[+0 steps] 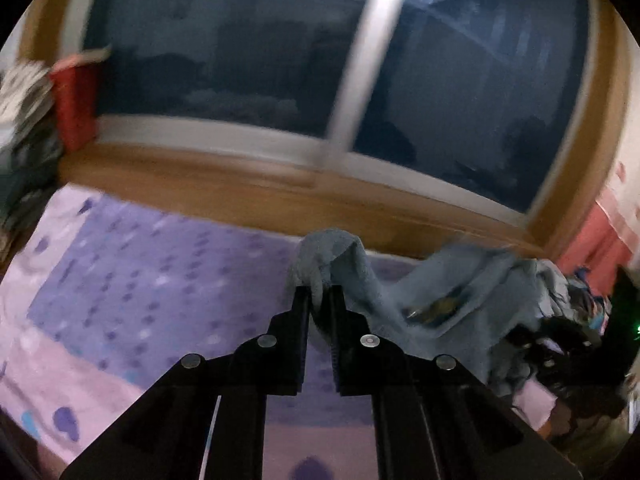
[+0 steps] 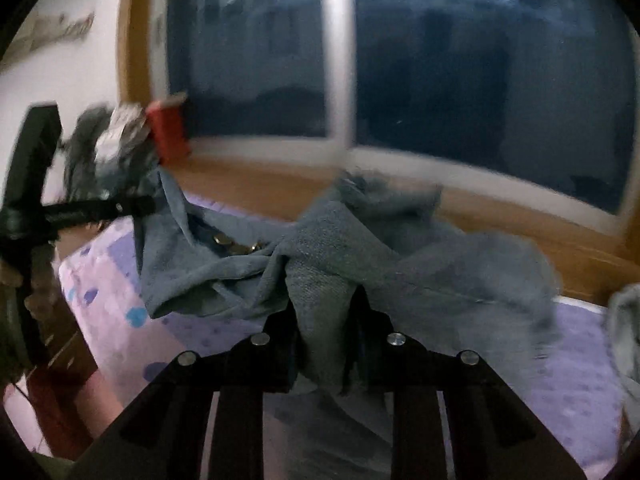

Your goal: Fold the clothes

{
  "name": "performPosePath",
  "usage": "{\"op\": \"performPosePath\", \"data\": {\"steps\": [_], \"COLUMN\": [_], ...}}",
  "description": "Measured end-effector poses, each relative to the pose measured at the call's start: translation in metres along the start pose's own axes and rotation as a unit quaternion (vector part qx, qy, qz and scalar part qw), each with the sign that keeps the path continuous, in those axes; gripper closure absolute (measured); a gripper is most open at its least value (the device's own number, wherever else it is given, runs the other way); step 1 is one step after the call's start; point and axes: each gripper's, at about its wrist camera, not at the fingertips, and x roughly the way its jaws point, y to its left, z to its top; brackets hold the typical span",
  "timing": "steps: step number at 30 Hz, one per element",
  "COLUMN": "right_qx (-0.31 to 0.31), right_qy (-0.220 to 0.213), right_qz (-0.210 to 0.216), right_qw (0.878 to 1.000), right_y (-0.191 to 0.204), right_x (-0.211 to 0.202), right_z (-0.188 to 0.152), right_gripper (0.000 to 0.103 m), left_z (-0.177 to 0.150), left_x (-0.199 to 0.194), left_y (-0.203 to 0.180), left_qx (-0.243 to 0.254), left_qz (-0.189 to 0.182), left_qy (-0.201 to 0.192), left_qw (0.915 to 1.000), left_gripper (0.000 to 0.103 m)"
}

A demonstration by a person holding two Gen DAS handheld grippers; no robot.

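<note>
Denim garment [image 2: 332, 248], blue-grey, hangs stretched between two grippers above a bed covered by a pink and purple spotted blanket [image 1: 132, 276]. In the left wrist view, the left gripper [image 1: 319, 296] is clamped on a narrow bunch of the fabric, which rises in a small peak just past the fingertips; the rest of the cloth trails off to the right, where a row of small metal buttons [image 1: 432, 308] shows on a fold. In the right wrist view, the right gripper [image 2: 326, 312] is closed on a thicker wad of the same garment, the cloth filling the gap between its two black fingers and spilling below them. From that grip the fabric spreads to both sides: leftwards toward the other gripper, seen at the frame's left edge gripping the far corner, and rightwards in a looser, blurred fold that lies low over the blanket. Brass-coloured buttons [image 2: 236, 245] sit on the left portion. Behind the bed runs a wooden sill [image 1: 224, 184] under a dark window [image 1: 224, 48] with a pale upright bar. A red box [image 2: 168, 128] stands on the sill beside a heap of dark and patterned clothes [image 2: 116, 140]. Both views are motion-blurred.
</note>
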Motion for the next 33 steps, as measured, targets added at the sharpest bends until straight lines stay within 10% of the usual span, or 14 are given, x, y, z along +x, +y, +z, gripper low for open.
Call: {"op": "performPosePath", "data": {"steps": [8, 14, 20, 25, 33], "right_qx": [-0.045, -0.012, 0.049, 0.144, 0.289], "right_qy": [0.112, 0.092, 0.032, 0.043, 0.075], "right_qz": [-0.012, 0.004, -0.068, -0.15, -0.089], "right_qw": [0.993, 0.996, 0.996, 0.977, 0.95], "right_y": [0.079, 0.067, 0.006, -0.073, -0.163], "right_x": [0.128, 0.074, -0.007, -0.031, -0.003], "right_z": [0.0, 0.012, 0.008, -0.015, -0.041], "right_gripper": [0.076, 0.062, 0.031, 0.03, 0.03], "left_z": [-0.025, -0.033, -0.035, -0.035, -0.015], "left_x": [0.007, 0.029, 0.053, 0.069, 0.087], "left_y": [0.055, 0.037, -0.021, -0.067, -0.103], "left_qx": [-0.02, 0.022, 0.093, 0.141, 0.21], "left_qz": [-0.009, -0.083, -0.147, -0.167, -0.16], "left_qy": [0.051, 0.087, 0.104, 0.109, 0.105], "left_qw": [0.9985, 0.9926, 0.9793, 0.9698, 0.9587], "left_gripper": [0.085, 0.07, 0.063, 0.062, 0.055]}}
